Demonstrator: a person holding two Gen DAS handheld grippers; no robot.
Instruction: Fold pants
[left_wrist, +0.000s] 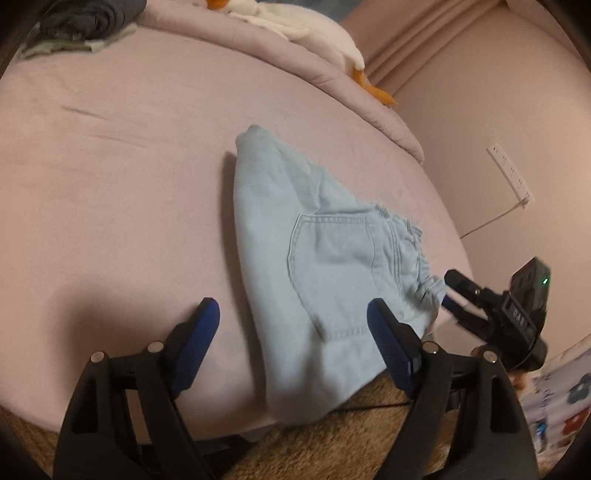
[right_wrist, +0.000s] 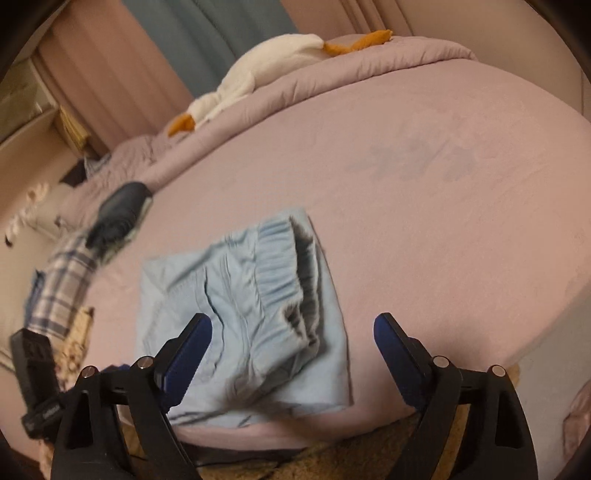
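Light blue denim pants (left_wrist: 314, 258) lie folded in a bundle on the pink bed sheet (left_wrist: 110, 184), back pocket up, with one end drooping over the bed's near edge. My left gripper (left_wrist: 291, 306) hovers just above that end, open, with its blue pads either side of the cloth and not pressing it. In the right wrist view the pants (right_wrist: 240, 295) show their gathered elastic waistband. My right gripper (right_wrist: 293, 321) is open above the waistband side, nothing pinched. The right gripper (left_wrist: 451, 290) also appears beside the waistband in the left wrist view.
A white plush goose (left_wrist: 306, 29) lies on a folded quilt (left_wrist: 369, 96) at the far side. Dark clothes (right_wrist: 118, 214) and a plaid cloth (right_wrist: 62, 280) sit at the left bed edge. A power strip (left_wrist: 511, 173) hangs on the wall. A shaggy brown rug (left_wrist: 332, 443) lies below.
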